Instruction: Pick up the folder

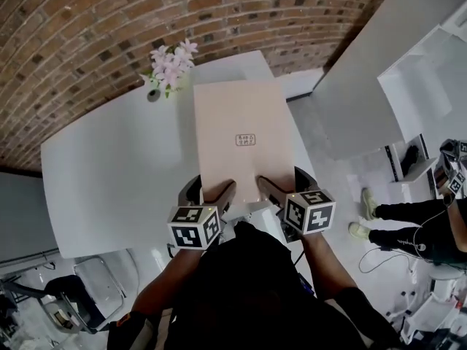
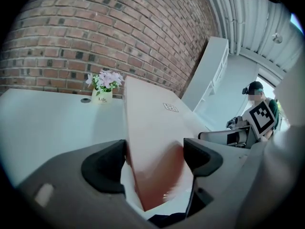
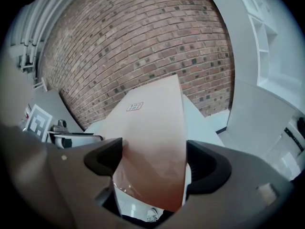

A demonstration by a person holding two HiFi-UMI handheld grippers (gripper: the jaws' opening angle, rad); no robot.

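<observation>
A small red-bordered label [image 1: 246,140] sits mid-face on the pale pink rectangular card folder [image 1: 244,115]; its characters are too small to read. The little white pot [image 2: 101,97] of pink flowers [image 1: 171,63] at the far edge of the white table [image 1: 109,166] reads "Life". The folder is held tilted above the table's right side, apparently clear of it. The left gripper [image 1: 219,192] and right gripper [image 1: 267,188] each pinch its near edge, jaws clamped on the card, side by side.
</observation>
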